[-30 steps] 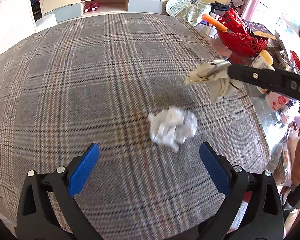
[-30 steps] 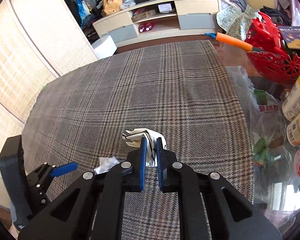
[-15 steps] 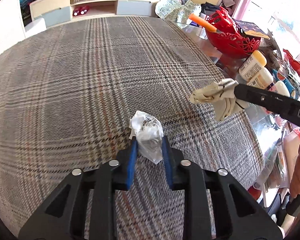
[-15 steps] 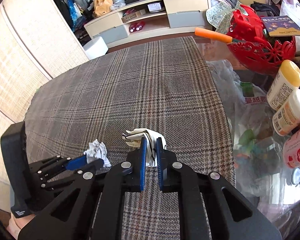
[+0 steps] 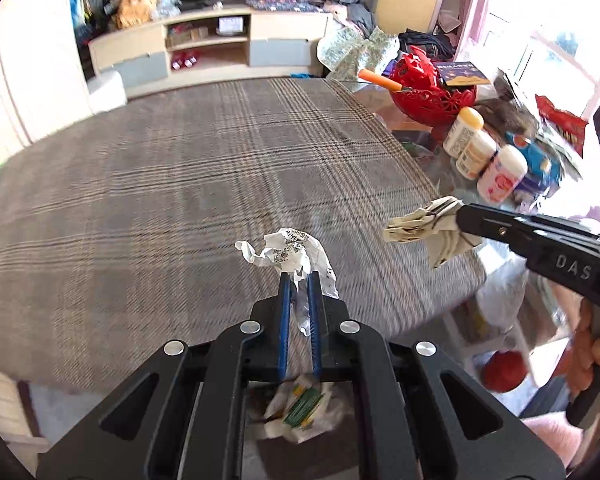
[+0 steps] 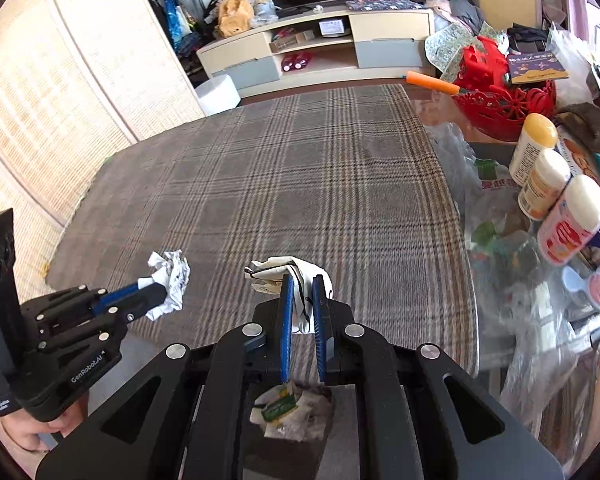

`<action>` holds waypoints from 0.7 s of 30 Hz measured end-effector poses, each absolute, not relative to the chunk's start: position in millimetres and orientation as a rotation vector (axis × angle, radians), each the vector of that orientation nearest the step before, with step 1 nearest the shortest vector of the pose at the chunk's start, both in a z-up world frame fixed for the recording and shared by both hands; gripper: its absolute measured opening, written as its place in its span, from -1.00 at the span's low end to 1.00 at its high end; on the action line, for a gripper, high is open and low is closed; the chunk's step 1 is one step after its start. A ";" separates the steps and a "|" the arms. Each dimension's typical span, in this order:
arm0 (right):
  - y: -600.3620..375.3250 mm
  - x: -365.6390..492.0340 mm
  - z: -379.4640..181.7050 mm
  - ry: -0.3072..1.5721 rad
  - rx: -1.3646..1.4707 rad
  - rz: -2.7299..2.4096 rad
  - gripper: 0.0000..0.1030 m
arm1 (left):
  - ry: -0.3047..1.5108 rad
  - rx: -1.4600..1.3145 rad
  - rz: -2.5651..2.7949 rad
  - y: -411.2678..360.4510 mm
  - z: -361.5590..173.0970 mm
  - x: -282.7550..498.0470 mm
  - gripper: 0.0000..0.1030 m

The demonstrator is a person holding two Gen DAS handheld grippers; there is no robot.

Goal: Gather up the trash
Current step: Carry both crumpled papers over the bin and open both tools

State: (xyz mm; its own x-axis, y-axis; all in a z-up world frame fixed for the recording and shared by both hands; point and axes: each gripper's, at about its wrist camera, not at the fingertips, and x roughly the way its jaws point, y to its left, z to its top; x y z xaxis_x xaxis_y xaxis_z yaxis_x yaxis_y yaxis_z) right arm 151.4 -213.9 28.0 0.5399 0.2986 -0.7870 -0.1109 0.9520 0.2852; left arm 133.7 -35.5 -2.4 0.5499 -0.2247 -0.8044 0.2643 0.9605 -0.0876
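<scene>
Left wrist view: the left gripper (image 5: 299, 280) has clamped down on the crumpled white paper (image 5: 288, 254) that lay loose on the plaid cloth (image 5: 180, 184) a second ago, when the blue fingers stood wide apart on either side of it. Now the fingers (image 5: 285, 300) pinch it tight and the paper rides up off the cloth, a printed, creased wad fanning out above the tips with a tail hanging between them. Over to the right of it, the right gripper (image 5: 460, 220) comes in from the side with a beige wad (image 5: 428, 226) squeezed in its tip. Below the left gripper, past the near edge of the cloth, a trash bin (image 5: 300, 404) shows, with wrappers already in it. The view has pulled back from the cloth and toward that bin, so the pickup looks done and the drop looks like the next job.

Right wrist view: the right gripper (image 6: 302, 280) is closed on the beige wad (image 6: 288, 276), just as it was a second ago, folded and limp, draped over the tips. To the left of it the left gripper (image 6: 162, 294) holds the crumpled white paper (image 6: 170, 280) clear of the plaid cloth (image 6: 300, 168). No other scrap shows on the cloth. The trash bin (image 6: 292, 412) sits right beneath the right gripper, seen between its arms. Both pieces are light and soft, so they may cling to the pads on release.
</scene>
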 end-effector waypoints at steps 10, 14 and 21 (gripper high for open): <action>-202.8 63.3 30.1 0.939 0.186 0.253 -0.78 | 0.937 0.018 -0.284 -12.2 -10.7 38.1 -0.86; -200.2 37.0 13.4 0.942 0.188 0.268 -0.78 | 0.954 0.005 -0.281 -6.4 -30.8 15.7 -0.86; -184.3 13.6 -42.6 1.011 0.231 0.305 -0.78 | 1.034 -0.051 -0.273 -2.6 -93.9 -1.5 -0.86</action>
